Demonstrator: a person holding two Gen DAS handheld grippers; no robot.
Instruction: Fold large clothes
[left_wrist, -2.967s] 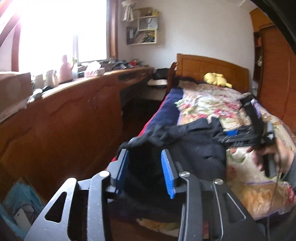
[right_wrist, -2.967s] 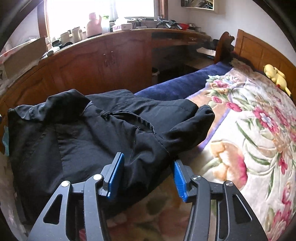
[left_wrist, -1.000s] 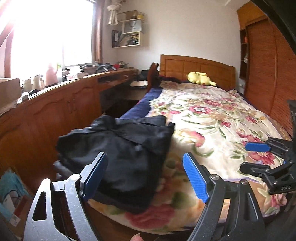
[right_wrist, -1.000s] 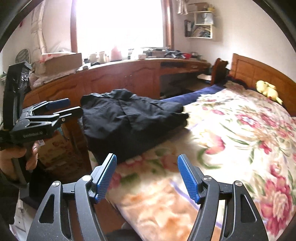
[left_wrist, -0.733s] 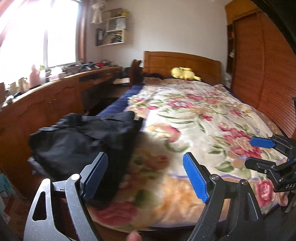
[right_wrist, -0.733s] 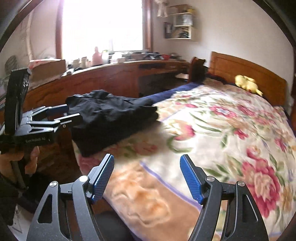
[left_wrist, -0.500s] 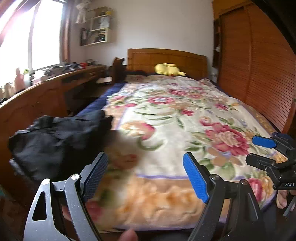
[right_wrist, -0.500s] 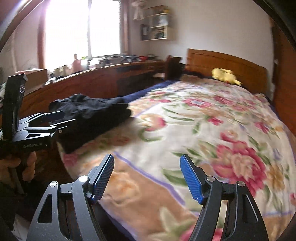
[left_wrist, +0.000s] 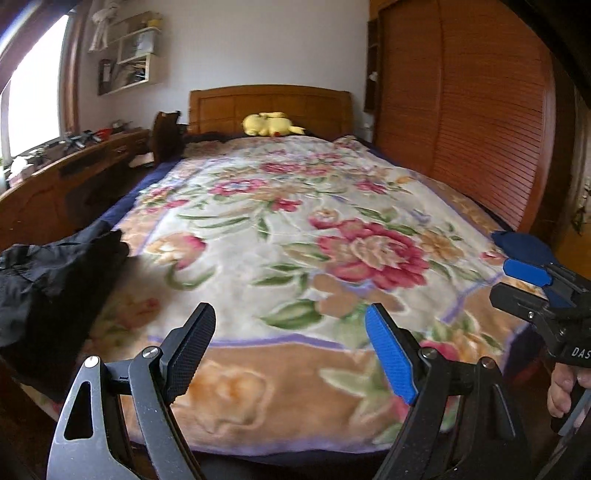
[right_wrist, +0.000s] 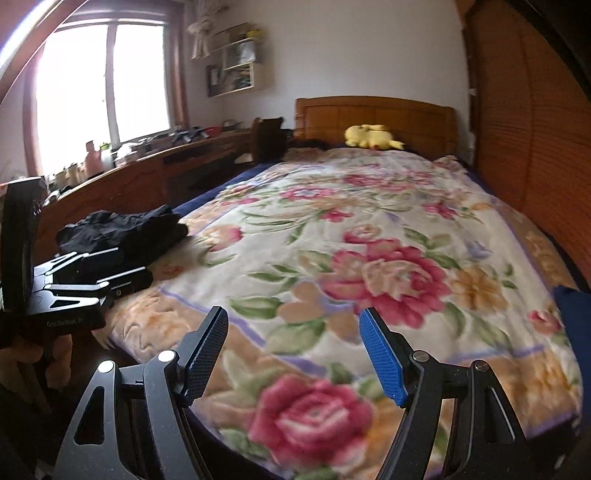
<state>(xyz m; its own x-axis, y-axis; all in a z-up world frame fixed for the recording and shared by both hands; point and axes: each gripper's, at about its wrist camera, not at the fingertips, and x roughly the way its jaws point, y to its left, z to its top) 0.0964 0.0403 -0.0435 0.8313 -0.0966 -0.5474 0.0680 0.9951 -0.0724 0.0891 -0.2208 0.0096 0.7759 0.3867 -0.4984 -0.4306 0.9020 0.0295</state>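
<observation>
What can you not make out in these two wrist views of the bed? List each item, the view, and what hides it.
- Black garment, left wrist view: cut off by the left edge.
- Same garment, right wrist view: lower part behind the left gripper.
- Blue cloth, right wrist view: cut off by the right edge; unidentifiable.
- Shelf contents: too small.

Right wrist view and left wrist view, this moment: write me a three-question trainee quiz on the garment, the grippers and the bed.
1. True or false: the black garment lies folded at the near left corner of the floral blanket.
2. Multiple choice: what is between the fingers of the right gripper? A) a sleeve B) nothing C) the yellow plush toy
3. Fill in: the left gripper is ____ (open/shut).

Key: 1 true. 2 B; its pads hang apart over the blanket. 3 open; nothing is gripped.
</observation>
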